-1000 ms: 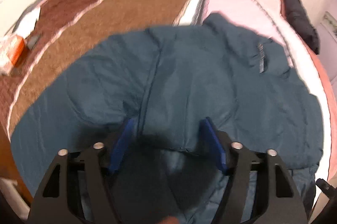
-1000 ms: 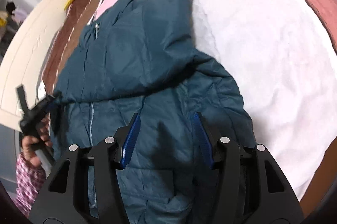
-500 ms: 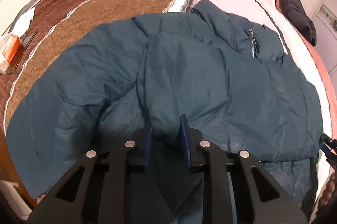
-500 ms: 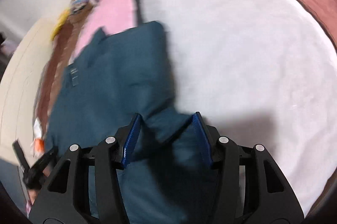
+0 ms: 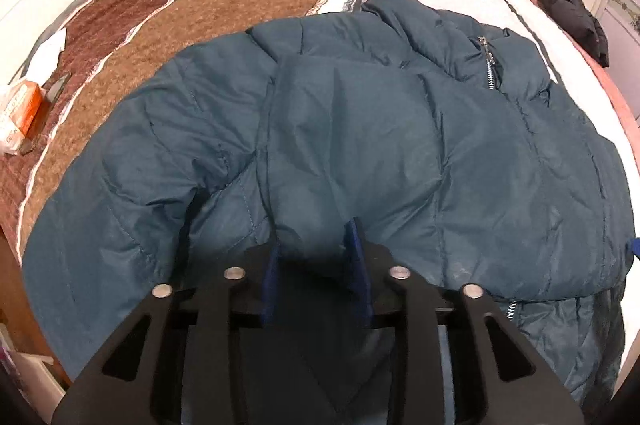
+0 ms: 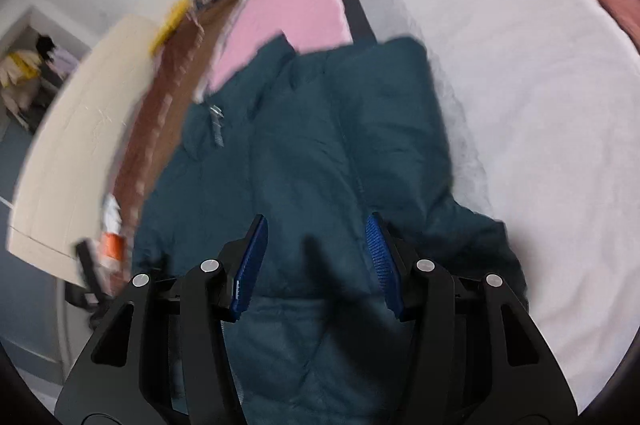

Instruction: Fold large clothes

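A teal puffer jacket (image 5: pixel 400 153) lies on the bed, its zip (image 5: pixel 490 69) up near the collar. One sleeve (image 5: pixel 344 129) is folded over the body. My left gripper (image 5: pixel 314 245) stands at the near end of that sleeve; its jaws are opening and a puffed fold of the sleeve still sits between the pads. In the blurred right wrist view the jacket (image 6: pixel 320 153) stretches away from me. My right gripper (image 6: pixel 316 257) hovers open over the jacket's lower right part, with nothing pinched.
The bed has a brown striped cover (image 5: pixel 168 5) on the left and pink and white bedding (image 6: pixel 500 65) on the right. A black garment (image 5: pixel 568 1) lies at the far right. An orange box (image 5: pixel 20 113) sits at the left edge.
My left jaws closed on the sleeve fold, then widened again. The right gripper moved sideways across the jacket's right side, staying open.
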A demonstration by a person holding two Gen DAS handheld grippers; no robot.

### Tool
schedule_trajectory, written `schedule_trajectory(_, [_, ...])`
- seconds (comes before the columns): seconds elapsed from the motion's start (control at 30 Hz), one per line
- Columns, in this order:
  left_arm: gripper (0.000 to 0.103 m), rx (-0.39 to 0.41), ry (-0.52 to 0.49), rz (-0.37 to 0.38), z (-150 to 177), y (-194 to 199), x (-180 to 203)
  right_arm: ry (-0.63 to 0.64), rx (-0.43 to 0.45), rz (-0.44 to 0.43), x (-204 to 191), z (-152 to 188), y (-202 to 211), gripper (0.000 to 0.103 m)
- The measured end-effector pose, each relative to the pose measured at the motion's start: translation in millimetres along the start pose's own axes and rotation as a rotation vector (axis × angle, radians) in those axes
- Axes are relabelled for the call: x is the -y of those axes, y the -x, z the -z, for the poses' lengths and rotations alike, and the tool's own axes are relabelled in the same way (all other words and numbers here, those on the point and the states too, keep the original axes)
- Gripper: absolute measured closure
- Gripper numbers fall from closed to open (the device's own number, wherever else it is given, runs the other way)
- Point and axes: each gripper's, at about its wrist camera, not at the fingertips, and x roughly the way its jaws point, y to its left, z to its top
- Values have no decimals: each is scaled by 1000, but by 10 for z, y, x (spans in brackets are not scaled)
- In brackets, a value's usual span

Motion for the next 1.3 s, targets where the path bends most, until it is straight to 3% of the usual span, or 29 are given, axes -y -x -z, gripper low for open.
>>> schedule_trajectory(0.07, [54, -4, -1, -5, 6, -6, -28, 8, -59, 91, 27, -41, -252, 54])
schedule_trajectory(0.17, [46, -12, 11, 24, 15, 32, -116, 18, -83, 145, -1, -48, -390, 51])
schedule_trajectory(0.4, [39, 63, 49, 91, 130, 534, -505, 120, -15, 100, -406, 12, -83, 51])
schedule_trajectory(0.57, [38, 113, 68, 16, 293, 857, -953, 192, -22, 43, -729, 188, -75, 51])
schedule_trajectory(0.9, [37, 90, 313, -194, 785, 1096, -2201, 347, -104, 5, -1241, 610, -249, 51])
schedule_trajectory(1.3, [37, -29, 624, -205, 1588, 800, -2939, 441, -118, 25, -1457, 819, -292, 51])
